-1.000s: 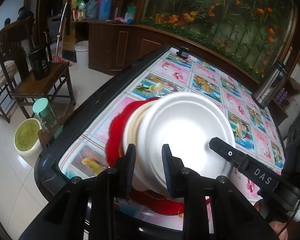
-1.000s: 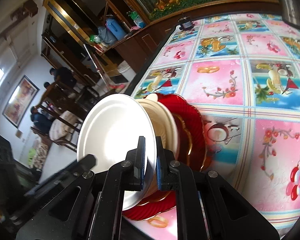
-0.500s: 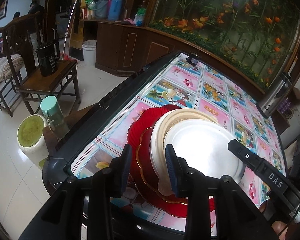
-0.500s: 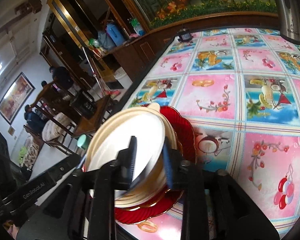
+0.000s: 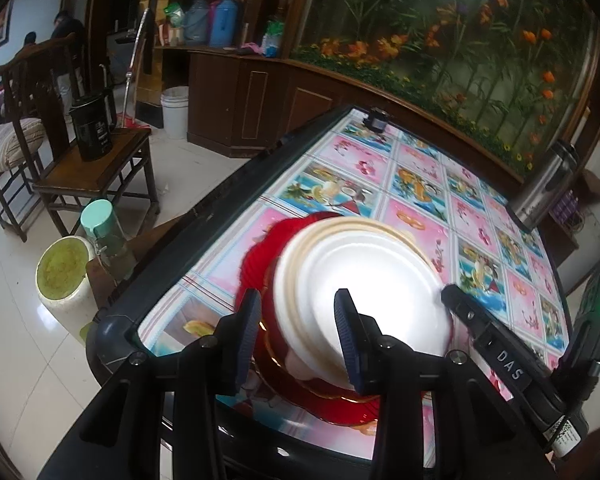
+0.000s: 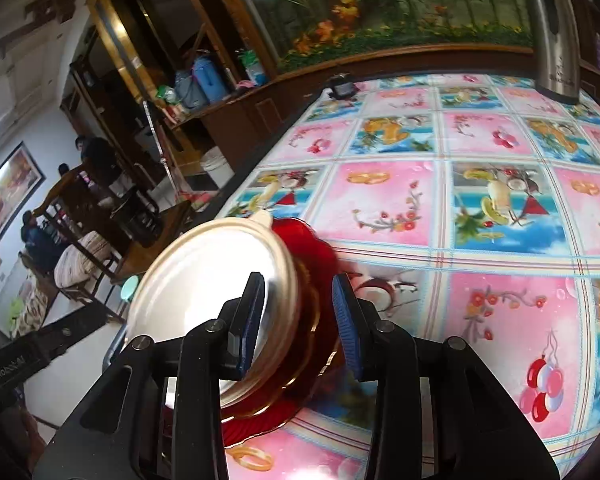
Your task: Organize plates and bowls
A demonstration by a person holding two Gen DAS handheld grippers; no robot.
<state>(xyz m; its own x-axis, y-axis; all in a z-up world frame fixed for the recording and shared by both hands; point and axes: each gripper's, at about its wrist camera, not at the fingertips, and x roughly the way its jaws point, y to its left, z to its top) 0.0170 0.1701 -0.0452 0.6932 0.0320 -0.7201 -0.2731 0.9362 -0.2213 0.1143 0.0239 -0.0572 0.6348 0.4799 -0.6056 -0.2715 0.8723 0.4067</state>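
Stack: white plate (image 5: 364,280) on top, cream-rimmed plate (image 5: 296,256) under it, red scalloped plate (image 5: 260,256) at the bottom, near the worktop's front left corner.
Worktop (image 6: 460,200): covered in a pink and blue picture-tile cloth, dark rim around it.
Left tongs (image 5: 296,328): apart, just been opening; near edge of the stack between the pads, no pad seen pressing on it.
Right tongs (image 6: 300,320): apart, just been opening; rims of the cream and red plates in the gap, not clamped.
White plate from the right wrist view: (image 6: 204,292) tilted toward the camera, left pad in front of it.
Steel flask (image 6: 554,36): upright at the far right edge of the worktop, well apart from the stack.
Small black device (image 5: 376,118): at the far corner.
Beside the worktop: wooden chair (image 5: 96,168) carrying a black kettle (image 5: 92,128).
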